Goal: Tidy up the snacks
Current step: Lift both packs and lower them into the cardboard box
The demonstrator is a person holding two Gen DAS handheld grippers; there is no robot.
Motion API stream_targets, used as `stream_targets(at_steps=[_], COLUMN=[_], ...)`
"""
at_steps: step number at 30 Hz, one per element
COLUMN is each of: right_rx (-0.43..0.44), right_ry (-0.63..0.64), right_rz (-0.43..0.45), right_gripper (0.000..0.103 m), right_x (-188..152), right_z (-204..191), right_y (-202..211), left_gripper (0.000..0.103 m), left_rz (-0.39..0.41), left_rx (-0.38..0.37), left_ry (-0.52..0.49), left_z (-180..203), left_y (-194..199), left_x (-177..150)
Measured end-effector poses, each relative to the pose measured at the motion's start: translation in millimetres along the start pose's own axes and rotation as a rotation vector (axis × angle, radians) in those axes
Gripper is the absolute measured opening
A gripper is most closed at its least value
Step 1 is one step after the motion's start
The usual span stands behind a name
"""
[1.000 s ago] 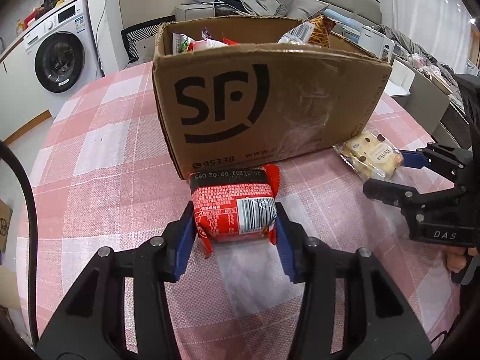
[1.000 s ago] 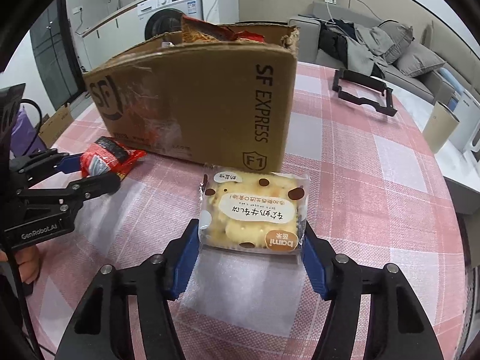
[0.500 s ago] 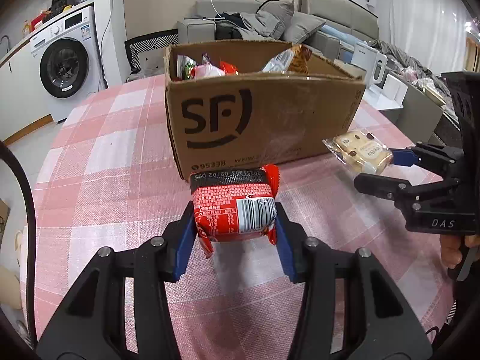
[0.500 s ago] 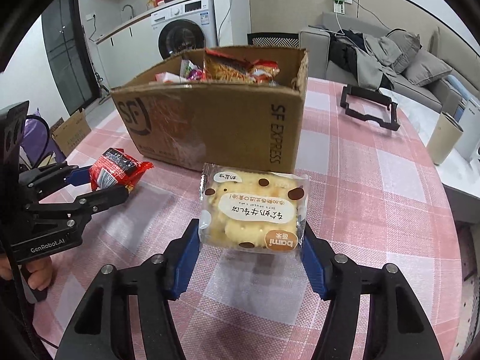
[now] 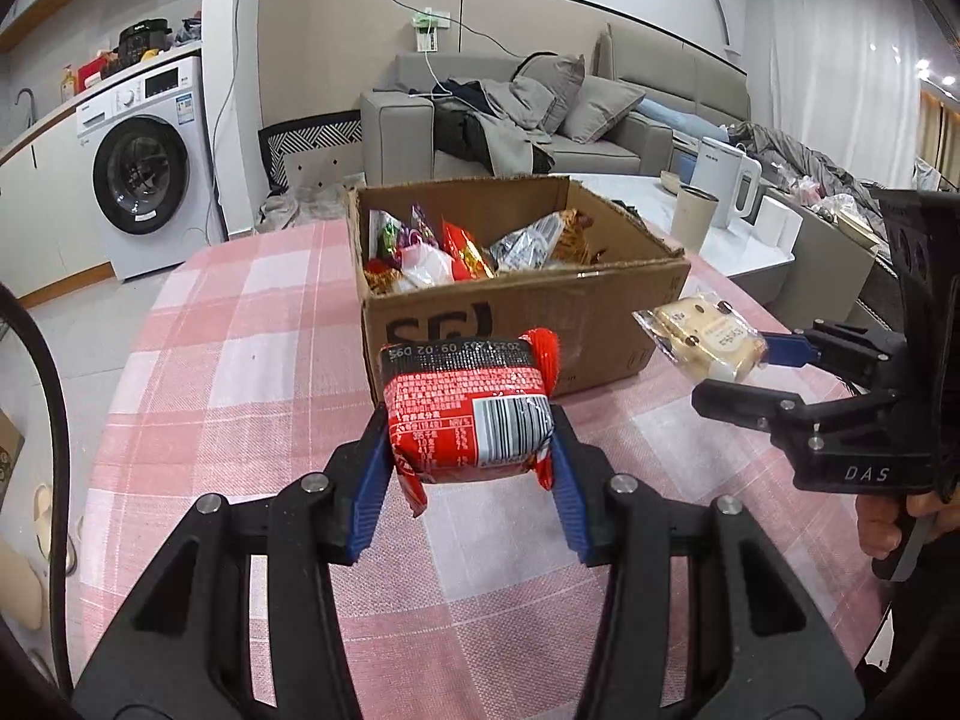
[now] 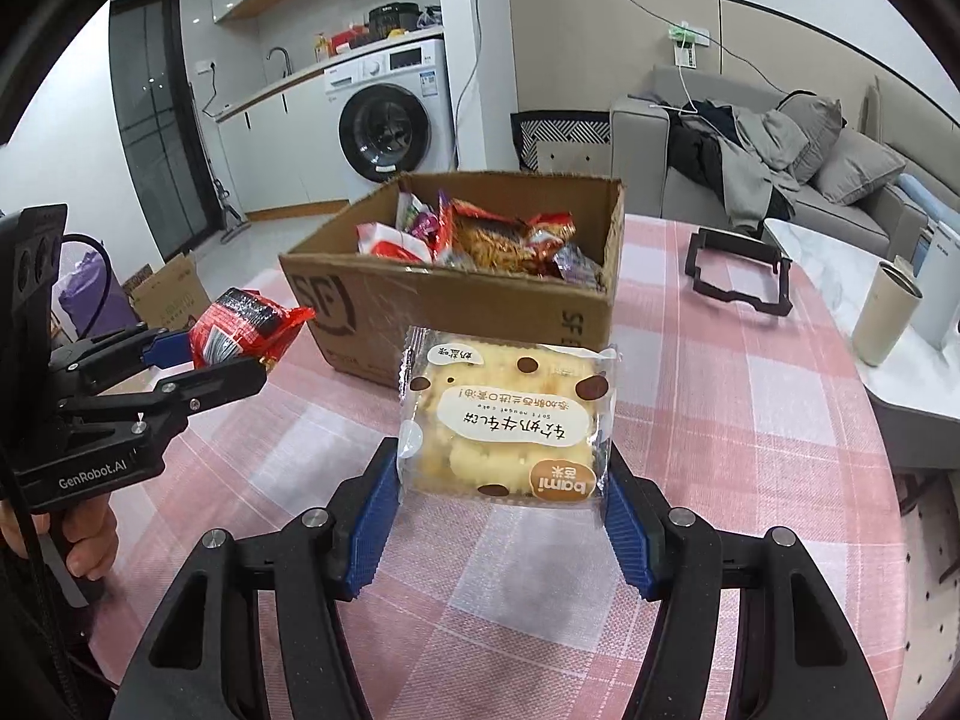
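Observation:
My left gripper [image 5: 468, 456] is shut on a red snack packet [image 5: 468, 405] with a barcode, held above the pink checked table in front of the cardboard box [image 5: 600, 324]. The right gripper [image 6: 504, 498] is shut on a clear-wrapped yellow cake packet [image 6: 504, 420], also lifted off the table near the box's [image 6: 456, 306] front corner. The open box holds several snack bags [image 5: 456, 252]. In the right wrist view the left gripper [image 6: 198, 360] with the red packet [image 6: 246, 327] hangs at the left. In the left wrist view the right gripper [image 5: 744, 369] carries the cake packet [image 5: 702, 342] at the right.
A black frame [image 6: 741, 270] lies on the table [image 6: 750, 450] behind and right of the box. A beige cup [image 6: 885, 324] and white kettle [image 5: 726, 186] stand on a side table to the right. A washing machine [image 5: 144, 174] and sofa [image 5: 540, 114] are beyond.
Both grippers have risen with their packets, so the box now sits lower in view and its contents show. Neither grip has changed.

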State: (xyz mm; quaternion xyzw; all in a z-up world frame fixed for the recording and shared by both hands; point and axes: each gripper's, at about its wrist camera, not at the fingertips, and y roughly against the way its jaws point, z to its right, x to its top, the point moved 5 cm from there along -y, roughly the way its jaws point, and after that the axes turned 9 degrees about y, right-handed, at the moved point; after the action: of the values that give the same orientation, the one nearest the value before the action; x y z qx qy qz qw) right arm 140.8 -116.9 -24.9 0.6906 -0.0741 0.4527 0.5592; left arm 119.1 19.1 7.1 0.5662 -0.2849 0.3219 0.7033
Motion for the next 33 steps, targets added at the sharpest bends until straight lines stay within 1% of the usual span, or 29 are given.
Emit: stream_targets(at_steps=[8, 15, 27, 33], right_rx=[0.005, 0.007, -0.008, -0.015], right_ry=[-0.003, -0.018, -0.014, -0.015], right_rz=[0.033, 0.078, 0.114, 0.125], right_gripper=[0.063, 0.063, 0.064, 0.064], right_x=[5.2, 17.3, 46.2, 61.8], right_z=[-0.7, 0.1, 2.3, 5.3], right_y=[13.3, 25.9, 38.0, 34.8], left_gripper=[0.045, 0.045, 0.045, 0.045], left_rz=[0.034, 0.055, 0.069, 0.07], left_rx=[0.004, 0.004, 0.005, 0.011], left_ry=[0.016, 0.023, 0.017, 0.03], left_z=[4.6, 5.0, 14.6, 10.0], left_y=[24.5, 32.0, 18.1, 6.4], left_x=[11.0, 24.4, 55.4, 69.6])
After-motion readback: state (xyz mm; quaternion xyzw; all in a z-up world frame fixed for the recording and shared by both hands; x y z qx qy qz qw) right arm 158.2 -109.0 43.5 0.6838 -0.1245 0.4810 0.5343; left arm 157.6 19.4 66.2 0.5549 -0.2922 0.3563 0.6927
